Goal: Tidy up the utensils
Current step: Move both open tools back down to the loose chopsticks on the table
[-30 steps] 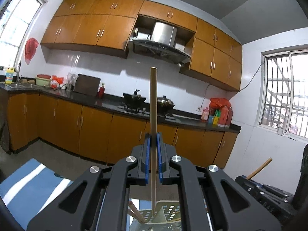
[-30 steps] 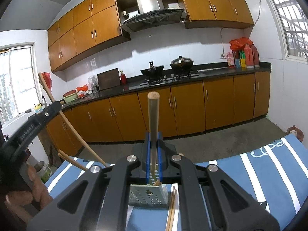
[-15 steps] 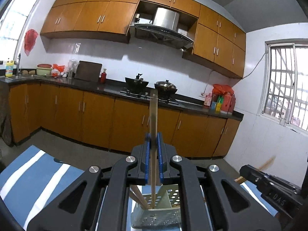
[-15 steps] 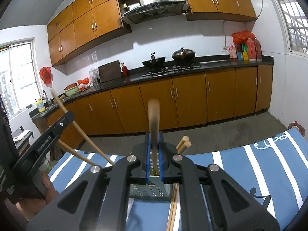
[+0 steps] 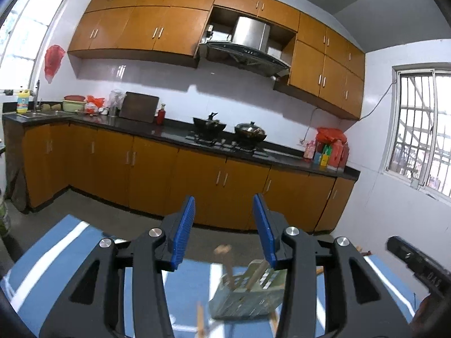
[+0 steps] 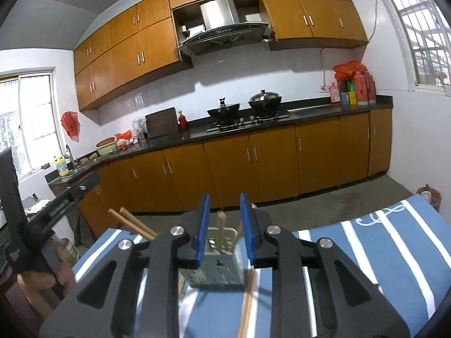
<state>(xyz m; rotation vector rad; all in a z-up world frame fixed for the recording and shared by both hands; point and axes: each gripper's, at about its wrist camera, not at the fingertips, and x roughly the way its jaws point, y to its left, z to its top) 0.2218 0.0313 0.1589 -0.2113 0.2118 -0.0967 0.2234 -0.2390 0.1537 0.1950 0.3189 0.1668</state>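
Observation:
A pale green perforated utensil holder (image 5: 248, 295) stands on the blue striped cloth (image 5: 50, 270), with wooden chopsticks (image 5: 227, 264) standing in it. My left gripper (image 5: 224, 232) is open and empty above and behind the holder. In the right wrist view the holder (image 6: 217, 264) sits between my right gripper's (image 6: 224, 226) open blue pads, with chopsticks (image 6: 221, 231) upright in it and two more (image 6: 132, 222) leaning out to the left. Loose chopsticks (image 6: 246, 307) lie on the cloth beside the holder.
The other hand-held gripper (image 6: 50, 211) shows at the left of the right wrist view, and at the right edge (image 5: 417, 262) of the left wrist view. Kitchen cabinets and a counter (image 5: 197, 138) with pots stand beyond the table's far edge.
Both grippers opened and let go of their chopsticks, which now stand in the holder. Both grippers have pulled back a little from it.

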